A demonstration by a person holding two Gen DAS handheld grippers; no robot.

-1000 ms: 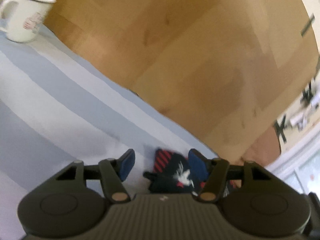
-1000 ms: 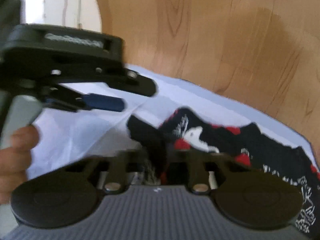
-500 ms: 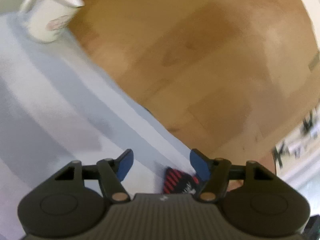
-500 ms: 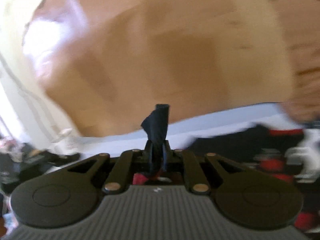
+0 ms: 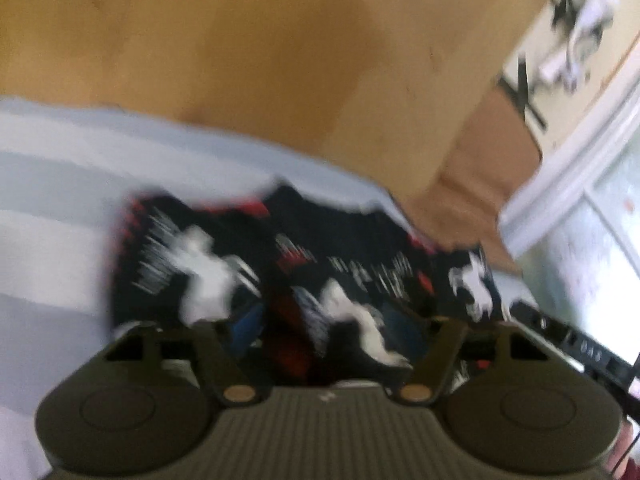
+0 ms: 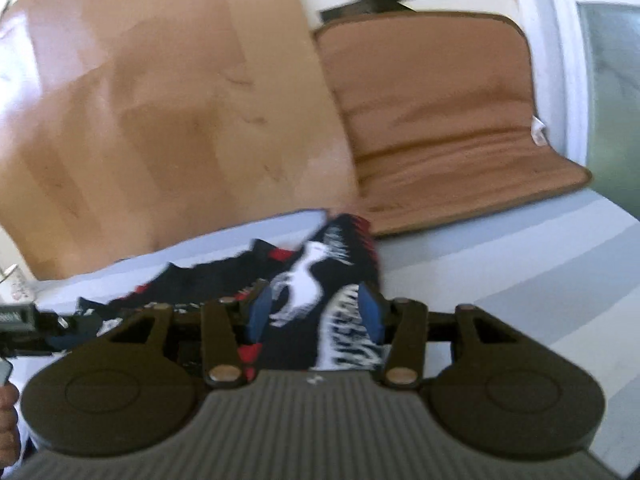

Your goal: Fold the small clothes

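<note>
A pale blue and white striped cloth (image 6: 500, 264) covers the counter, with wooden floor beyond its far edge. A black garment with red and white print (image 5: 304, 256) lies near that edge. The left claw (image 5: 320, 332) is closing and the right claw (image 6: 316, 308) is opening, each with the garment between its blue pads; neither grip is clear.

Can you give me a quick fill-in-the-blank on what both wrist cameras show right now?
1. The black, red and white garment lies on a cloth striped grey and ____.
2. The folded pad beyond the striped cloth is ____ in colour.
3. The pads on the right gripper fingers are ____.

Missing words: white; brown; blue
</note>
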